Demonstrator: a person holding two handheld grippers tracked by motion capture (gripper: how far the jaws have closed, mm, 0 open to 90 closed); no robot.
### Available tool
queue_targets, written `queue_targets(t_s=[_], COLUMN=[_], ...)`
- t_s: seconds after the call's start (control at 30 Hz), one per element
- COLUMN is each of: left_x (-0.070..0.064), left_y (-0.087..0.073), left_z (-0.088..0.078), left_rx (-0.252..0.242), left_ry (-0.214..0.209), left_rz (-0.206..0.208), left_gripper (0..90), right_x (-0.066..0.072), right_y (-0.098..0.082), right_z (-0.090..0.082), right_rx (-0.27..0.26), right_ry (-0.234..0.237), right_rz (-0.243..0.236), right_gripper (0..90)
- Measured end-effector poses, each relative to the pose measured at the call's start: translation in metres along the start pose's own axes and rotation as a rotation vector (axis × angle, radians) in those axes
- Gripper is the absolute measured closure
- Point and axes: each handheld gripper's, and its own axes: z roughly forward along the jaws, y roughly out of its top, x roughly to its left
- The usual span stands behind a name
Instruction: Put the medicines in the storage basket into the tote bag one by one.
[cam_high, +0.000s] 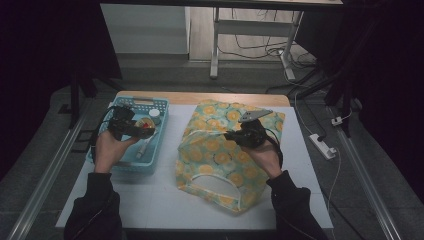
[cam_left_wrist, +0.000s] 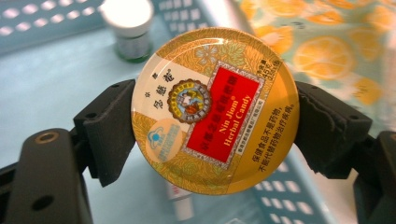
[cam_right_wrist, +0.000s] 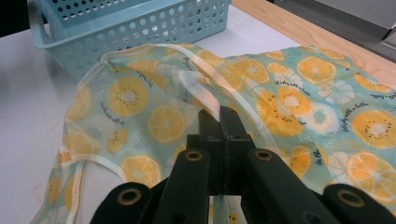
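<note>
A person in dark sleeves is working at a white table with a gripper in each hand. The left gripper (cam_left_wrist: 215, 116) is clamping a round yellow candy tin (cam_left_wrist: 215, 109) by its edges, holding it above a pale blue perforated basket (cam_high: 150, 106). The tin's red label is reading "Nin Jiom Herbal Candy", with Chinese characters around it too small to make out fully. Lying in the basket are a small white-capped bottle (cam_left_wrist: 128, 25), standing upright near the far wall, and a white tube (cam_left_wrist: 180, 203) on the floor under the tin; its print is blurred. The right gripper (cam_right_wrist: 220, 116) is pinching shut on the white-trimmed edge of a teal fabric bag (cam_right_wrist: 299, 98), printed with orange slices, lying just beside the basket. Small cursive writing on the cloth is not legible.
</note>
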Motion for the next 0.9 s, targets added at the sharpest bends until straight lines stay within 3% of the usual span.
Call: queue_targets(t_s=[0.23, 0.9], left_x=[-0.029, -0.095], left_y=[0.006, 0.015], left_z=[-0.002, 0.006], left_rx=[-0.002, 0.016], left_ry=[-0.030, -0.210], left_rz=[0.092, 0.279], left_gripper=[20.0, 20.1], right_x=[-0.001, -0.001], right_y=[0.000, 0.001], right_z=[-0.002, -0.005], right_rx=[-0.009, -0.020], right_ry=[-0.002, -0.008], right_rz=[0.003, 0.007], right_gripper=[90.0, 90.0])
